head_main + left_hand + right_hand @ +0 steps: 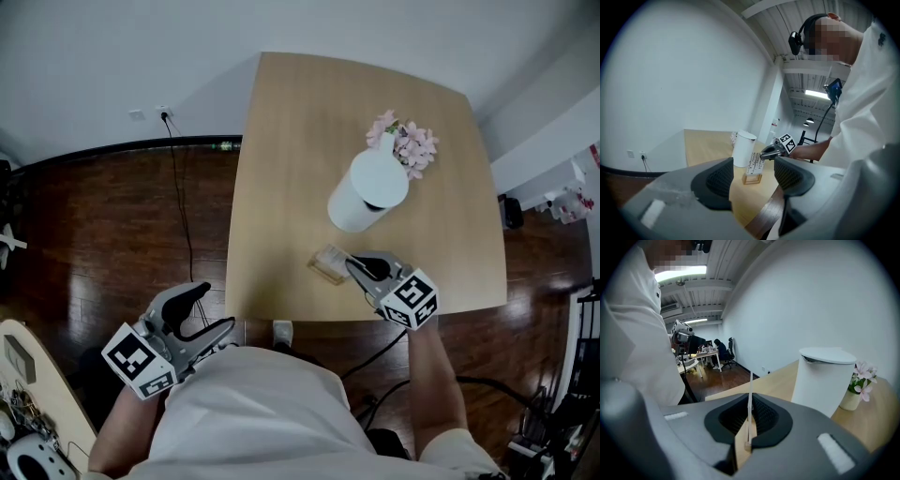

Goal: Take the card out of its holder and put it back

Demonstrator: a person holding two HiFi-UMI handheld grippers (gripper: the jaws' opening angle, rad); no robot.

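Note:
A white printed card [754, 162] stands upright in a small wooden holder [752, 178] near the table's front edge. In the head view the holder [325, 270] sits just left of my right gripper [352, 266]. That gripper is shut on the card's edge. The right gripper view shows the card [750, 390] edge-on between the pads, its foot in the holder's slot [746, 444]. My left gripper [217, 307] hangs open off the table's front left corner, over the floor. Nothing is between its pads [716, 180].
A white cylinder [367, 190] stands on the wooden table [300, 141] just behind the holder. A small pot of pink flowers [405, 142] stands behind it. A cable runs down the dark floor [112, 225] at left. Desks and a seated person show far off.

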